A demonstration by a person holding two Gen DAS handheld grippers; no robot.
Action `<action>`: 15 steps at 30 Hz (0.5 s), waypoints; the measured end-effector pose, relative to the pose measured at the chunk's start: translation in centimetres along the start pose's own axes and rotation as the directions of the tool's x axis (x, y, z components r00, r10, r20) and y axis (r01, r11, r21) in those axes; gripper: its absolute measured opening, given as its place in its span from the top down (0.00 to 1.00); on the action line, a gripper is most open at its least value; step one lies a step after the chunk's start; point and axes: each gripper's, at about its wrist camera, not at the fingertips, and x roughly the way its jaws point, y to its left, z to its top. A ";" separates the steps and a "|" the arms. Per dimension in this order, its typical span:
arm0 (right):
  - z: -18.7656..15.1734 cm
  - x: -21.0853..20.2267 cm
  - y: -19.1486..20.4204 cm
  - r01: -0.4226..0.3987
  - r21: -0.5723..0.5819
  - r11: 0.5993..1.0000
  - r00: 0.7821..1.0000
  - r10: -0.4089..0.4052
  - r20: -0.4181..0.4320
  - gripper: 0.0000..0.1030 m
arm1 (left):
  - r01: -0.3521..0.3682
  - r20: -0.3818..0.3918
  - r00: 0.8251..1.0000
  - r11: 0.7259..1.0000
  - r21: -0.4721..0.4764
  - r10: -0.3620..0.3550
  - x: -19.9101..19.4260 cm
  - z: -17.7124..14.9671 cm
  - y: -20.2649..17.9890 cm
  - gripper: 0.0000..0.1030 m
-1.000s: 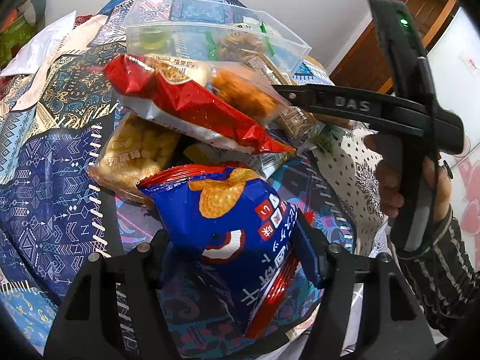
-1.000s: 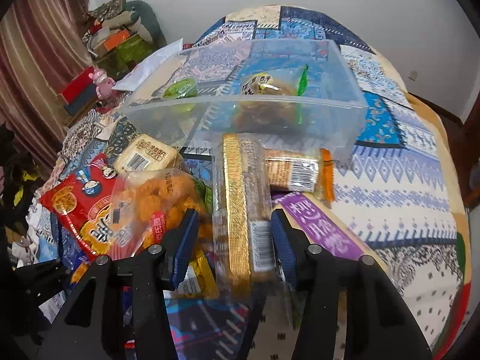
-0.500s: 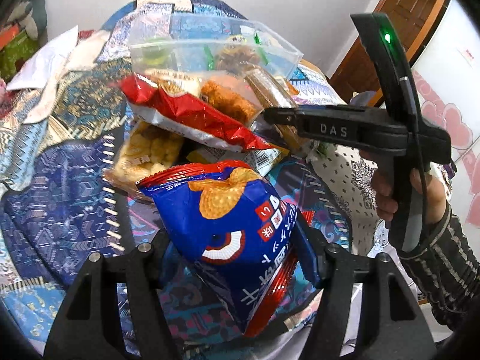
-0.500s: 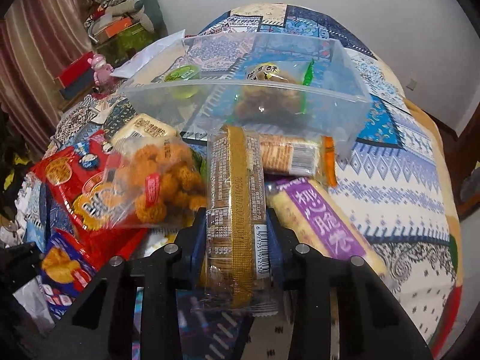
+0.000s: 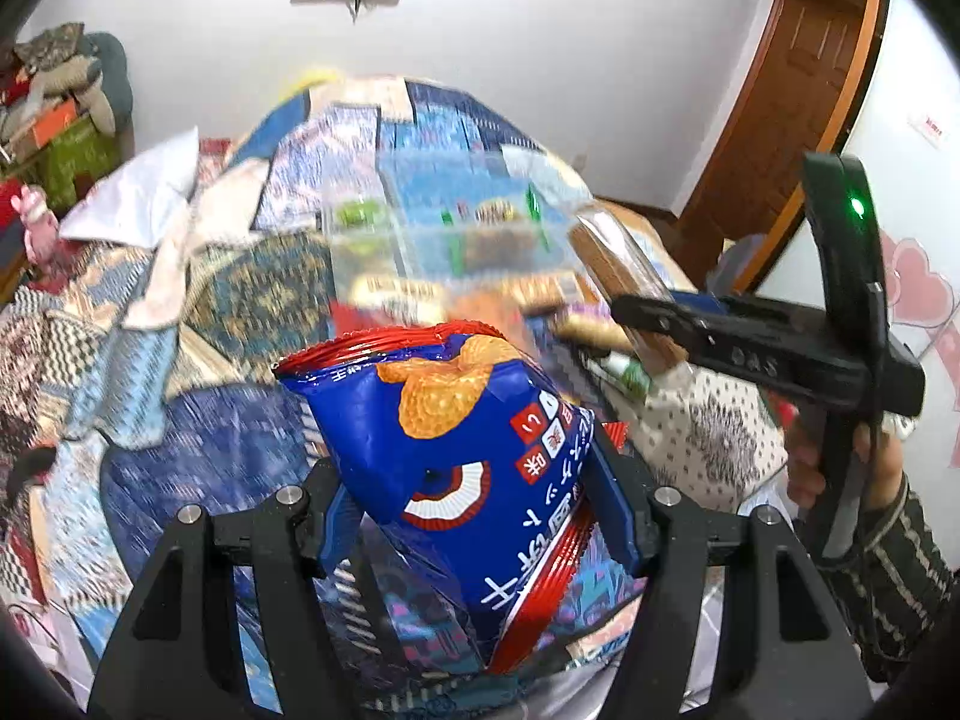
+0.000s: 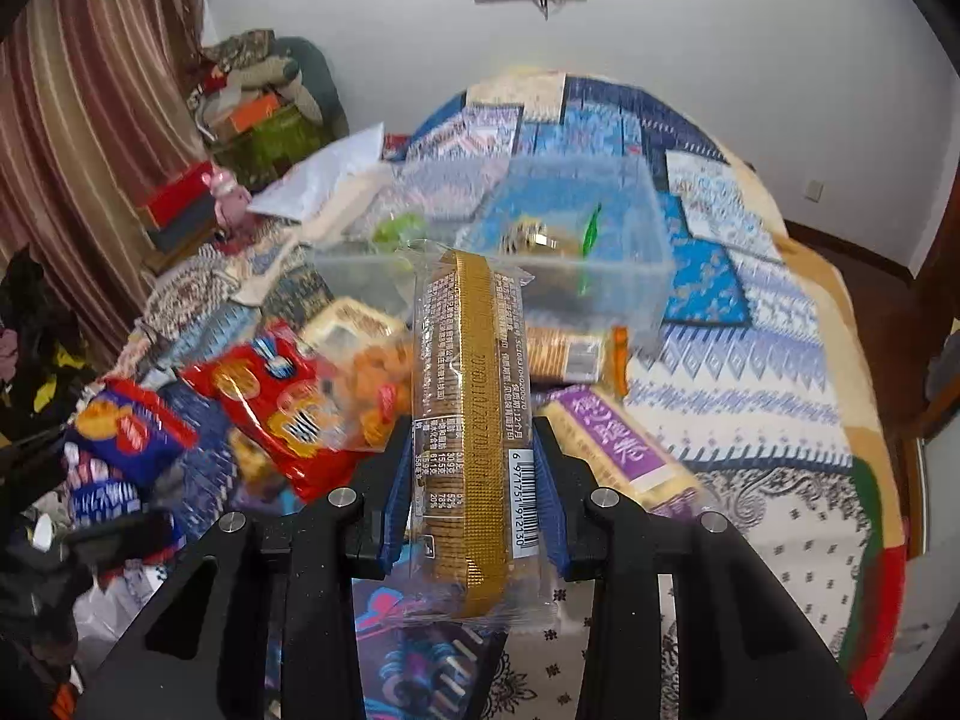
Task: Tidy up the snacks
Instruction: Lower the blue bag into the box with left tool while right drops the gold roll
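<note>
My left gripper (image 5: 474, 516) is shut on a blue snack bag (image 5: 450, 456) with a red crimped edge, held above the patchwork cloth. That bag also shows at the left of the right wrist view (image 6: 126, 432). My right gripper (image 6: 474, 480) is shut on a long clear biscuit pack (image 6: 474, 396) with a gold stripe, lifted and pointing at a clear plastic box (image 6: 654, 252). In the left wrist view, the right gripper (image 5: 648, 318) holds the biscuit pack (image 5: 618, 270) beside the blurred clear box (image 5: 372, 252). The box holds a green item and a small wrapped snack.
On the patchwork cloth (image 6: 750, 360) in front of the box lie a red bag (image 6: 270, 396), a clear bag of orange puffs (image 6: 372, 378), a cracker pack with orange ends (image 6: 570, 354) and a purple pack (image 6: 612, 444). Clutter is piled at the far left. A hand (image 5: 840, 468) grips the right tool.
The right gripper closed on the gold-striped biscuit pack and lifted it off the pile. The left gripper rose with the blue bag, so the other snacks now sit lower and farther off.
</note>
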 end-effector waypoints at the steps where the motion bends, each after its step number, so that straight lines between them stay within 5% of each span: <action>1: 0.2 -0.4 0.1 -0.001 -0.001 1.000 1.000 0.001 0.010 0.68 | -0.001 0.014 1.000 1.000 0.002 0.001 -0.4 0.7 0.0 0.37; 15: 4.4 -2.6 0.0 -0.004 0.001 1.000 0.993 0.004 0.122 0.68 | -0.024 0.121 0.992 1.000 0.019 0.022 0.0 9.6 0.4 0.37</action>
